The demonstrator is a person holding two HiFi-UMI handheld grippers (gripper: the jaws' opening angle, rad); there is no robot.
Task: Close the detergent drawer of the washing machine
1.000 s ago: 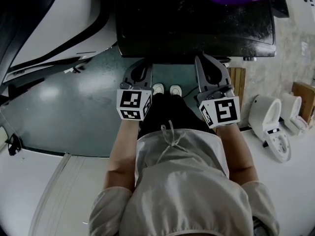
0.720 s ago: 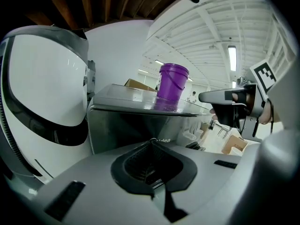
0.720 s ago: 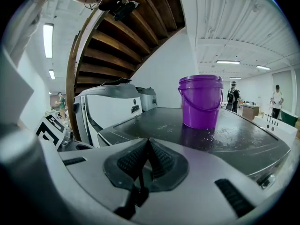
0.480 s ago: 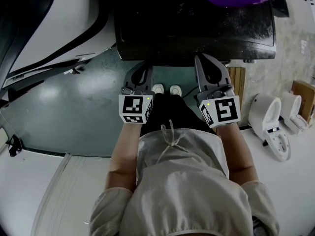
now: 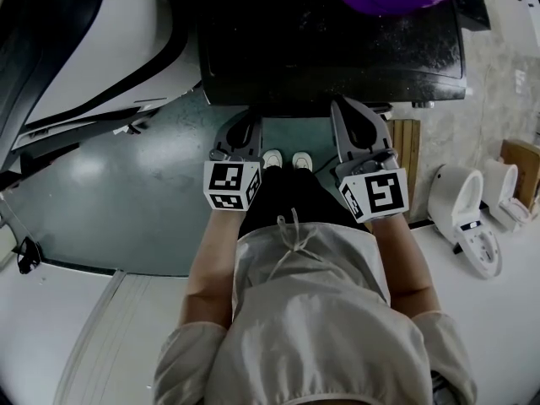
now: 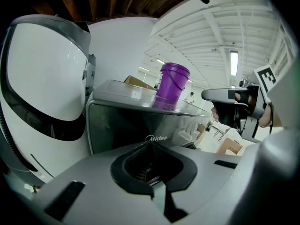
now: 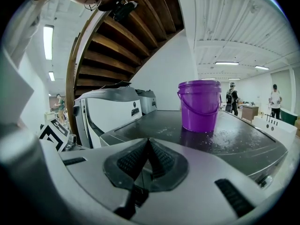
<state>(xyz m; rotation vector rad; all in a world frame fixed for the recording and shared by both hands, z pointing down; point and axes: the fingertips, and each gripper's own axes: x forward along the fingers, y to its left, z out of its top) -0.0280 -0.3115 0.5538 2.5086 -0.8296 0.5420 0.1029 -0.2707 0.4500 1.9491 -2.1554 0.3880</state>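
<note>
Grey left tool (image 6: 149, 145) and right tool (image 7: 147, 143) are both closed, empty.

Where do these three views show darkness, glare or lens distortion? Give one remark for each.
Head view: dim overall, the washing machine top almost black, pale glare on the floor. Left gripper view: strong fisheye curving, dark corners; purple bucket sharp, left gripper softer. Right gripper view: ceiling light blown out; the bucket mirrors in the machine's top.
</note>
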